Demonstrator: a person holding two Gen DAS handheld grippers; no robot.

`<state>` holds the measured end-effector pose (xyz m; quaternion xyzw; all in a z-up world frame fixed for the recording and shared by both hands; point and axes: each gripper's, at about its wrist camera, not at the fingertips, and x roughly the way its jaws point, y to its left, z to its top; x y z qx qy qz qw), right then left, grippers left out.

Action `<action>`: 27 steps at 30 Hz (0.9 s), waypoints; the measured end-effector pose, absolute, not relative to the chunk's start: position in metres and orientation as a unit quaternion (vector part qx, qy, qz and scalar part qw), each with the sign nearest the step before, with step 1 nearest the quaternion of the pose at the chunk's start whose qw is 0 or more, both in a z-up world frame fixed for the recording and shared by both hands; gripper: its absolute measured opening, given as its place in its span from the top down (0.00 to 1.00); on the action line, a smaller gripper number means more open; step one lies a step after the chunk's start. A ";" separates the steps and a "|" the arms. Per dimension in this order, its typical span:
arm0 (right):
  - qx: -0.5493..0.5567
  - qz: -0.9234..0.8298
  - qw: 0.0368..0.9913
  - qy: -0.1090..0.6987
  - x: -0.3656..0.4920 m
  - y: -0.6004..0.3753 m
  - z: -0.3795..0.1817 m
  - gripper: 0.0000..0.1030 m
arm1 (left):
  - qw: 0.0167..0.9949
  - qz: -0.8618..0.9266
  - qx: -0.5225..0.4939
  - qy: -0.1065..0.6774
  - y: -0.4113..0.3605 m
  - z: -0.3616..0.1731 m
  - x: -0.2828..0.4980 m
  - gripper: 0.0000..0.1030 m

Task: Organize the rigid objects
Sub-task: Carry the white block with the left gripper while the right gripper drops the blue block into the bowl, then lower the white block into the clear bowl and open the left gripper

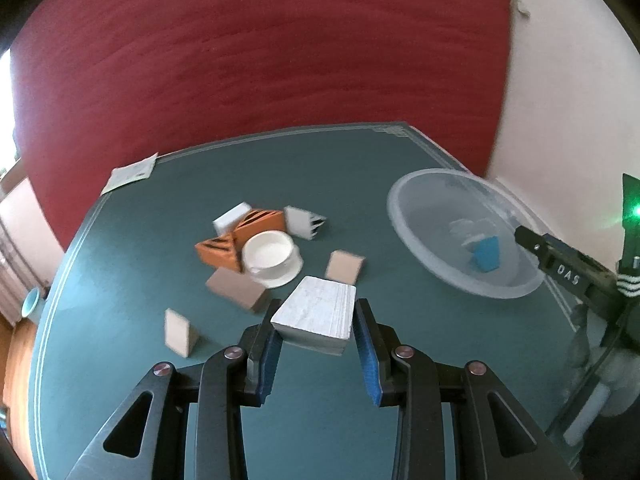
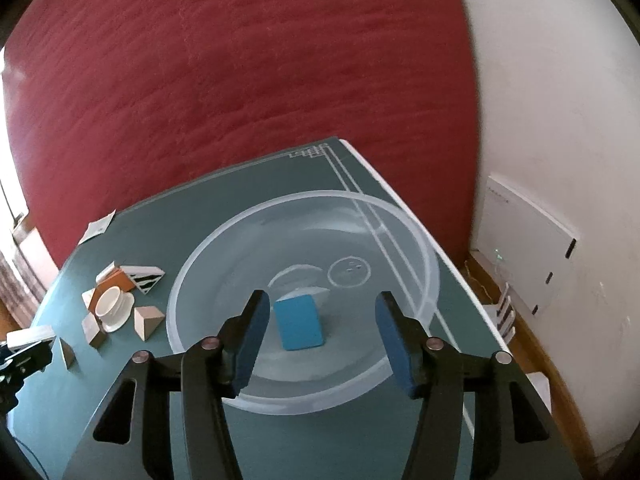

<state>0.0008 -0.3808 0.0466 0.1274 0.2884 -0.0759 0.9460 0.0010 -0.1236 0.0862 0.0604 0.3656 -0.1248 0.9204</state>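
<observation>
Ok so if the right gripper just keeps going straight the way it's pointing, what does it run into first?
Probably the blue rectangular block lying inside the clear plastic bowl. The open right gripper hangs over the bowl with that block between its fingers' line. Depth is unclear, so the bowl's floor could come first.

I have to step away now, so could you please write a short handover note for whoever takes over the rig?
Left hand-held gripper: shut on the white block, held above the table.
Right hand-held gripper: open, empty, over the clear bowl.
Done: the blue block lies in the bowl.
Left: put the white block in the bowl, then the pieces on the table: orange wedges, striped white wedge, tan blocks and the white cup.
</observation>
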 end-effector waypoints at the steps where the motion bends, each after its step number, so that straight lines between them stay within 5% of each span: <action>1: 0.128 -0.080 0.946 0.288 0.000 -0.381 0.046 0.45 | 0.920 -0.130 0.062 0.365 -0.128 0.087 0.002 0.64; 27: 0.161 -0.152 0.935 0.276 -0.032 -0.415 0.030 0.45 | 0.895 -0.232 0.089 0.371 -0.234 0.080 0.037 0.64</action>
